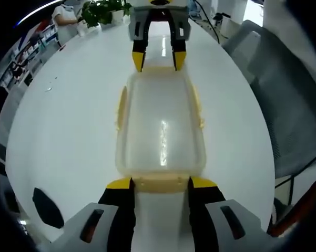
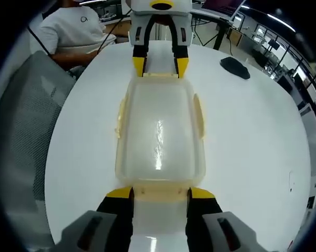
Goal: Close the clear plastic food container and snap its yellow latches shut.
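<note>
A clear rectangular plastic food container (image 1: 160,131) with pale yellow latches lies lid-on in the middle of a round white table (image 1: 68,121). The left gripper (image 1: 160,184) and the right gripper (image 2: 160,193) face each other across it, jaws spread wide. Each one's yellow tips bracket an end latch (image 2: 160,191), gripping nothing.

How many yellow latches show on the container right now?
4. On the clear plastic food container: near-end yellow latch, far-end latch, left side latch, right side latch. None appears hidden.
</note>
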Demonstrator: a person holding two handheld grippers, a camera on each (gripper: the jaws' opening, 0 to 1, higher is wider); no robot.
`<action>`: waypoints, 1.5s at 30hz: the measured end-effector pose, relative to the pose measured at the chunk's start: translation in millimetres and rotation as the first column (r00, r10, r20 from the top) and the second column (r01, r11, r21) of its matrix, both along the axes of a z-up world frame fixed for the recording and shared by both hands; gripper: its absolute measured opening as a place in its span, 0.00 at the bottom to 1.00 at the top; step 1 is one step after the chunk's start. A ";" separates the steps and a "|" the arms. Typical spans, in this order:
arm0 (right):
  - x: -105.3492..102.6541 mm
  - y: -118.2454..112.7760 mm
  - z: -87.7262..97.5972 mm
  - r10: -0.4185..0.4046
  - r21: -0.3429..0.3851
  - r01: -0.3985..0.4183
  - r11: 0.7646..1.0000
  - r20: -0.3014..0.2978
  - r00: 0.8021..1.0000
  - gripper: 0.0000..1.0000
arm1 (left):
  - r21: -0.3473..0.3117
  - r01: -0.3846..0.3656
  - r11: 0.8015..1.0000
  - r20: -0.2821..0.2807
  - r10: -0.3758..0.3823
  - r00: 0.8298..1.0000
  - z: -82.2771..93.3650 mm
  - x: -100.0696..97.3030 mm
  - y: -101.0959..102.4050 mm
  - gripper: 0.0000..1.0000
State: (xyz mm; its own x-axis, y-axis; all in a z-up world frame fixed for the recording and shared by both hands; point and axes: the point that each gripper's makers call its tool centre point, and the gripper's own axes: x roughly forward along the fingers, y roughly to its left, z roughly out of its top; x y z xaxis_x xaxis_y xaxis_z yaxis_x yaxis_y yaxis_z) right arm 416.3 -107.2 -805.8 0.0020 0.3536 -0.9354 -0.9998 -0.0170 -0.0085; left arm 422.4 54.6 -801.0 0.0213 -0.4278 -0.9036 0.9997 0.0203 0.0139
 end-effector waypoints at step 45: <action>-25.7 15.2 70.9 0.058 0.075 -0.061 0.995 0.036 0.998 0.37 | 0.063 -0.031 0.998 0.025 0.030 0.999 61.3 -34.1 15.5 0.37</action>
